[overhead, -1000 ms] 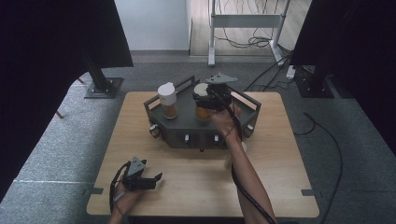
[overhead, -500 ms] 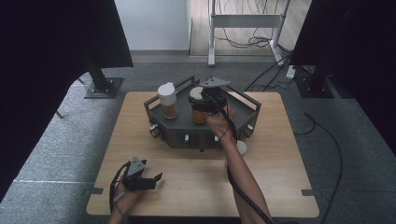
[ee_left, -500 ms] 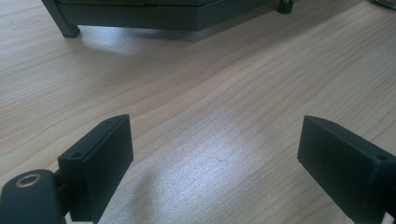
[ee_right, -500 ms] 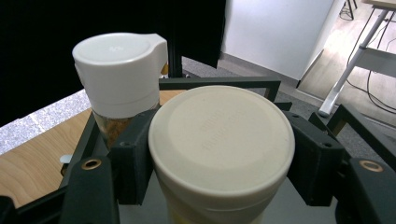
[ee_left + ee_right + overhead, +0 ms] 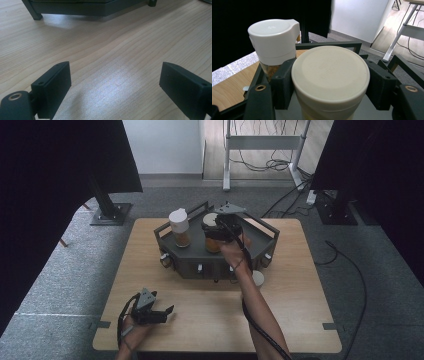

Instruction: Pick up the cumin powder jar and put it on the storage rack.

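The right gripper point(image 5: 216, 231) was over the dark tray point(image 5: 264, 240) at the far middle of the wooden table point(image 5: 300, 285). Its jaws had just eased a little wider, yet in the right gripper view both pads were pressed against the cream-lidded jar point(image 5: 329, 77), one at 9 o'clock of the lid and one at 3 o'clock. The jar stood upright in the tray. At about 10 o'clock from it stood the white-capped spice jar point(image 5: 274, 41), close beside and also upright; in the high view it sat at 9 o'clock of the held jar. A small white disc point(image 5: 258, 278) lay on the table just off the tray's near right corner. The left gripper point(image 5: 159, 313) was near the table's near left edge, jaws spread with nothing but bare wood between them.
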